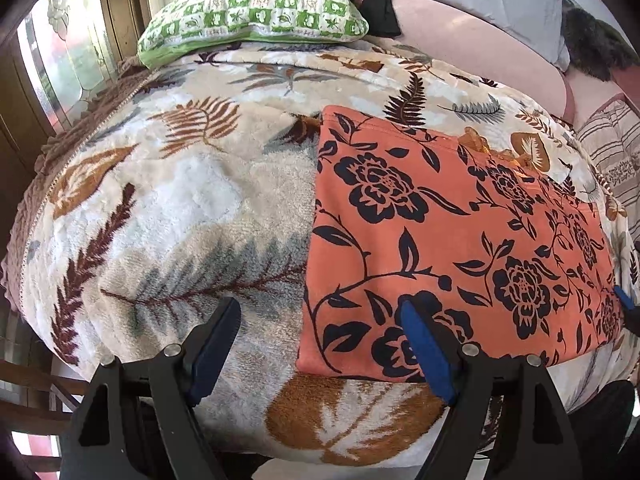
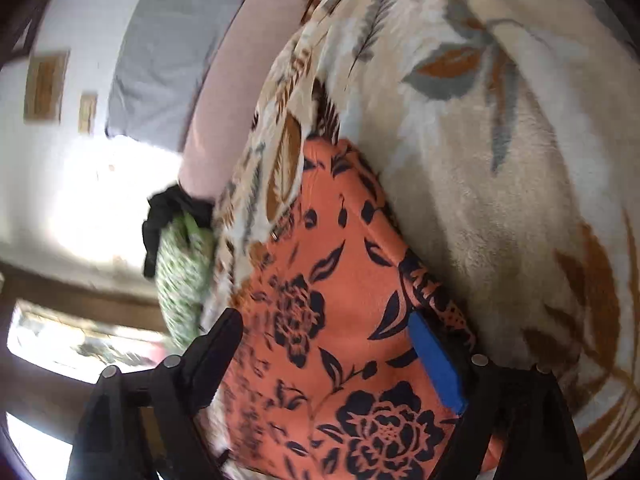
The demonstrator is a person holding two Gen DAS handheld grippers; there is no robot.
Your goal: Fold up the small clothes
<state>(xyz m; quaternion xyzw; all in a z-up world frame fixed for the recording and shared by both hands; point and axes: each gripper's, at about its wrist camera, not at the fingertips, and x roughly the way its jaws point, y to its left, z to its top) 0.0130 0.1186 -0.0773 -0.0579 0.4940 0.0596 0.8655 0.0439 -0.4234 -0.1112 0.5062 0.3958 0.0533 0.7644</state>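
The left wrist view looks low and forward across the plush leaf-patterned blanket [image 1: 192,208]. The right wrist view sits closer, rolled sideways. Both share the orange black-flowered cloth [image 1: 440,232] [image 2: 320,300].

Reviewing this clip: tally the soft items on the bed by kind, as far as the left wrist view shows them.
Orange floral garments: 1, the orange floral garment, lying flat
Leaf-print blankets: 1, the leaf-print blanket under it
Green checked pillows: 1, the green checked pillow at the far edge
Black cloth bundles: 1, the black cloth behind the pillow
Total: 4
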